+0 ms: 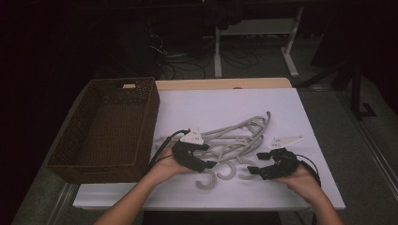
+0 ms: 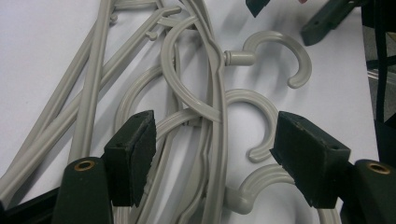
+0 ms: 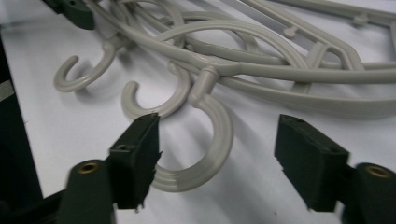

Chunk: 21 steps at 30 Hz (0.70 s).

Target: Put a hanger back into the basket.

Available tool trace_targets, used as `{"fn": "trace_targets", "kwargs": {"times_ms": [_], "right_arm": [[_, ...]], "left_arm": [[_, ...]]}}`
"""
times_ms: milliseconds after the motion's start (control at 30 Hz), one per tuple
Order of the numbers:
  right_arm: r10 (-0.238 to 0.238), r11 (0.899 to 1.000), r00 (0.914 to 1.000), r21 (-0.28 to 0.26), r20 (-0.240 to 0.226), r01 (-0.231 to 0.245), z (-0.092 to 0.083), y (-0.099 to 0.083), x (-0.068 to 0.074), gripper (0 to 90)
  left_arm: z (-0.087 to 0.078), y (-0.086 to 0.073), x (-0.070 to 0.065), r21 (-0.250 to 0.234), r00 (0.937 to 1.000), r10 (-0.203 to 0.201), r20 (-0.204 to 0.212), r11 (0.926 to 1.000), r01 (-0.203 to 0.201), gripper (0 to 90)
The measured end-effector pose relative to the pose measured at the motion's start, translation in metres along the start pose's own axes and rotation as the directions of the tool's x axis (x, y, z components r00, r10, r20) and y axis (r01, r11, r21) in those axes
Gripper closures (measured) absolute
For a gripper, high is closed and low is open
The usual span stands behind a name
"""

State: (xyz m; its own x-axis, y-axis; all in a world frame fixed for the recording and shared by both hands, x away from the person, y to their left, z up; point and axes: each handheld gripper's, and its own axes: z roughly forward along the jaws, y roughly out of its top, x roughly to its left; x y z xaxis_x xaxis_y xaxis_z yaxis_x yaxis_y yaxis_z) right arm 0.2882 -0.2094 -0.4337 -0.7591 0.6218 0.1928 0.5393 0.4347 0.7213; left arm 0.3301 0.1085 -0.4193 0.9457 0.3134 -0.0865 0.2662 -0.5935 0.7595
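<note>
White table (image 1: 225,105): bears all items below. Brown wicker basket (image 1: 110,126): at table's left edge. Pile of grey plastic hangers (image 1: 234,138): tangled at table centre, 3 hooks (image 1: 225,172) pointing toward the person. Left gripper (image 1: 199,161): jaws wide apart around the hanger necks, gripping nothing. Right gripper (image 1: 256,166): jaws wide apart astride 1 hook, holding nothing.

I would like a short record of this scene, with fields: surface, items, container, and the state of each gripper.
surface: white table
items: pile of grey hangers, tangled, three hooks toward the person
container: brown basket, left of the hangers, looks empty
left gripper: open, jaws on either side of the hangers' necks, nothing held
right gripper: open, jaws near one hook, nothing held
</note>
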Motion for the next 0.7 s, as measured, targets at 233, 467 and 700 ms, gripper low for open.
{"fn": "trace_targets", "kwargs": {"times_ms": [233, 467, 700], "right_arm": [[-0.061, 0.997, 0.9976, 0.042, -0.033, 0.062, 0.011, -0.001, 0.008, 1.1], [-0.131, 0.984, 0.9897, 0.118, -0.057, 0.137, 0.030, -0.004, 0.016, 1.7], [-0.175, 0.975, 0.9837, 0.130, -0.043, 0.179, 0.040, -0.004, 0.017, 14.1]], "left_arm": [[0.001, 0.000, 0.000, 0.001, 1.0000, 0.001, 0.003, 1.0000, -0.001, 29.5], [0.002, 0.000, 0.000, 0.004, 1.0000, 0.000, 0.007, 1.0000, 0.000, 29.4], [0.002, 0.000, 0.000, 0.005, 1.0000, 0.000, 0.005, 1.0000, 0.000, 29.2]]}}
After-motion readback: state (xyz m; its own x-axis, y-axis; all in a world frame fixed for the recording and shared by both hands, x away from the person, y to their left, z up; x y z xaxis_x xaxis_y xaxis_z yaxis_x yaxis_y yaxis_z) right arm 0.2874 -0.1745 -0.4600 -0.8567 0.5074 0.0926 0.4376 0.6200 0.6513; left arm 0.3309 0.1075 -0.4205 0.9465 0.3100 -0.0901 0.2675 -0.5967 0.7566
